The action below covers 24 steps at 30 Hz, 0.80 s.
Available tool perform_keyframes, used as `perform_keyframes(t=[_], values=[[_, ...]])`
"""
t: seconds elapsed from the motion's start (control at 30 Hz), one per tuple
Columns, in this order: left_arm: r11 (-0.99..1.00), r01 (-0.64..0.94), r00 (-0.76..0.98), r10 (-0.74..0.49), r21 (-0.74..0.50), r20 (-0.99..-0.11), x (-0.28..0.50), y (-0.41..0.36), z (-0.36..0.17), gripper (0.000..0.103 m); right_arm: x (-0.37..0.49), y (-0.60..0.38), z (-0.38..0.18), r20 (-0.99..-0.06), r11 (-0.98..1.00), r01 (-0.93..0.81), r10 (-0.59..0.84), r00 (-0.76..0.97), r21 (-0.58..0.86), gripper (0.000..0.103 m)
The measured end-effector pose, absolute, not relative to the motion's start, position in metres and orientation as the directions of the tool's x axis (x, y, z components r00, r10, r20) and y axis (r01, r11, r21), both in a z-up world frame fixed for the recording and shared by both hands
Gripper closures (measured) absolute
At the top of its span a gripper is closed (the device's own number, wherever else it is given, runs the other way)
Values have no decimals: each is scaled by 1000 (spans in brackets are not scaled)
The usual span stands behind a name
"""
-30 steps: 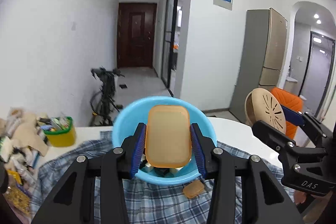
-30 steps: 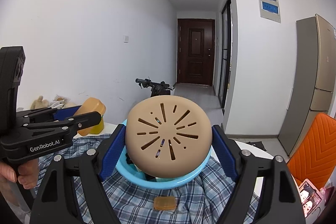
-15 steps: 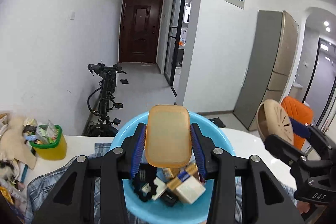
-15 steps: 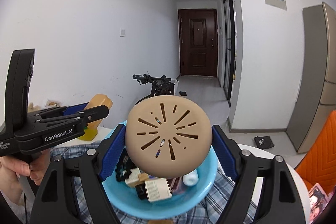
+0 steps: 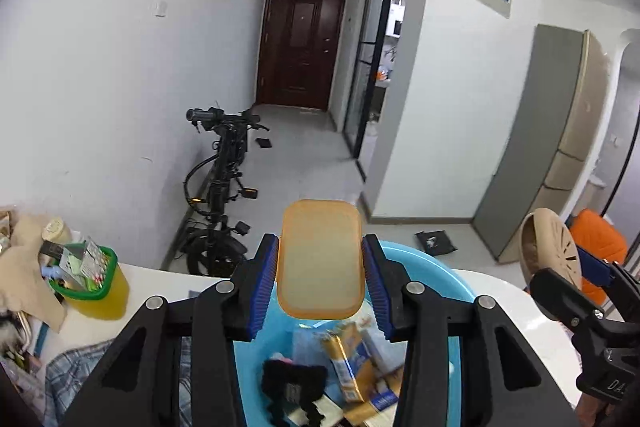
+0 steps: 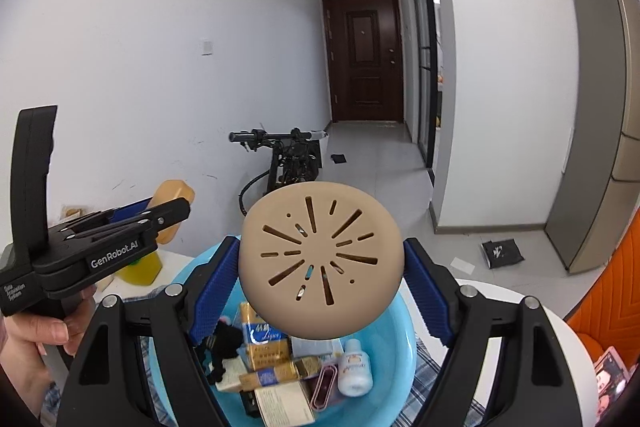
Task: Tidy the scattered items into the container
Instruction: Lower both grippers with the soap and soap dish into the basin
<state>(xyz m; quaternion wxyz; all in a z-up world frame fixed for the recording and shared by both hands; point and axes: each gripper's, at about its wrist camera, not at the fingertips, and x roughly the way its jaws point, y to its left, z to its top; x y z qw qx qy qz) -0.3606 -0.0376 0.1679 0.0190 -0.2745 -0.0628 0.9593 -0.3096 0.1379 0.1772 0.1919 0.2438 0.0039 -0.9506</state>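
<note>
My left gripper (image 5: 320,287) is shut on an orange rounded soap dish (image 5: 320,259) and holds it above the blue basin (image 5: 424,263). My right gripper (image 6: 320,291) is shut on a tan round slotted lid (image 6: 320,263) above the same basin (image 6: 400,343). The basin holds several items: boxes (image 6: 264,343), a small white bottle (image 6: 354,367) and a black object (image 6: 224,343). The left gripper also shows at the left of the right wrist view (image 6: 168,211). The right gripper with its lid (image 5: 554,263) shows at the right of the left wrist view.
A yellow and green cup (image 5: 92,283) full of small things stands on the white table (image 5: 160,287) at the left, beside a pile of clutter (image 5: 20,267). A plaid cloth (image 5: 76,367) lies under the basin. A bicycle (image 5: 220,187) and an orange chair (image 5: 596,247) stand beyond the table.
Both grippers have risen and come over the basin with their objects still held. The basin's contents now lie below them, and the small orange piece on the cloth has left view.
</note>
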Motion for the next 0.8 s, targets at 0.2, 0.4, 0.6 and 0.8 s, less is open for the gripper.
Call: perform_keyframes(t=[0.2, 0.4, 0.6, 0.8], values=[[-995, -29, -839, 77, -96, -539, -373, -28, 181, 58, -334, 139, 184, -487, -937, 337, -337, -806, 92, 24], [-996, -67, -812, 93, -66, -576, -378, -15, 194, 58, -352, 147, 192, -534, -920, 350, -387, -751, 175, 24], [-995, -96, -700, 78, -15, -710, -389, 9, 191, 58, -363, 141, 181, -681, -926, 356, -339, -649, 122, 24], [-998, -63, -522, 57, -29, -851, -400, 19, 155, 58, -374, 143, 156, -820, -929, 327, -319, -476, 171, 24]])
